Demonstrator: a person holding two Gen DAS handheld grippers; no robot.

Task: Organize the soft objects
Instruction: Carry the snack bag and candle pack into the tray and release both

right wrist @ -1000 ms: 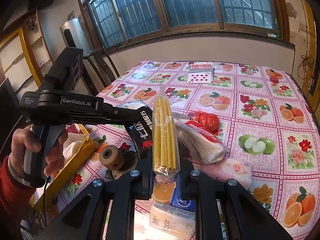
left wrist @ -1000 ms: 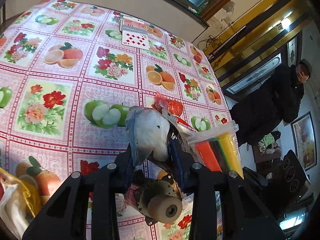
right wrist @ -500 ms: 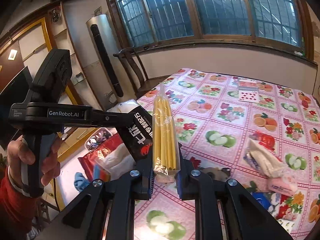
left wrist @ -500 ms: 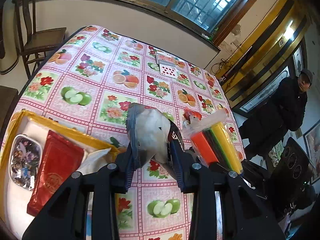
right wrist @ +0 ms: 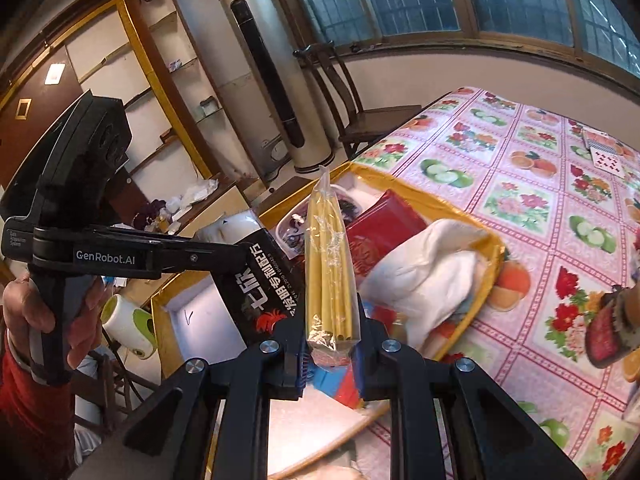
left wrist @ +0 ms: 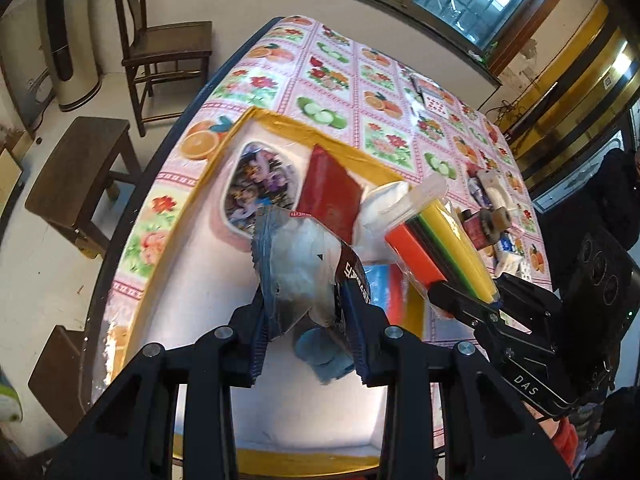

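Observation:
My left gripper (left wrist: 308, 332) is shut on a silver and black snack pouch (left wrist: 304, 276), which it holds upright over a yellow-rimmed tray (left wrist: 280, 124). My right gripper (right wrist: 330, 344) is shut on a clear pack of coloured sticks (right wrist: 330, 276) and hovers over the same tray (right wrist: 420, 198). In the tray lie a picture-printed pouch (left wrist: 256, 188), a red packet (left wrist: 328, 196), a white cloth (right wrist: 432, 272) and a blue item (left wrist: 320, 352). From the left wrist, the right gripper (left wrist: 480, 296) and its stick pack (left wrist: 440, 248) sit just to the right. The right wrist view shows the left gripper (right wrist: 240, 256) with the pouch (right wrist: 264, 288).
The tray sits at the left end of a fruit-print table (left wrist: 360, 80). Playing cards (left wrist: 434, 98) lie far off, and several loose items (left wrist: 492, 216) lie to the right. A chair (left wrist: 172, 40), a stool (left wrist: 76, 168) and a tower appliance (right wrist: 272, 80) stand beside the table. A person in dark clothes (left wrist: 616, 196) stands at the right.
Both grippers have swung left from the pile of loose items to above the yellow-rimmed tray. Each has kept hold of its pack.

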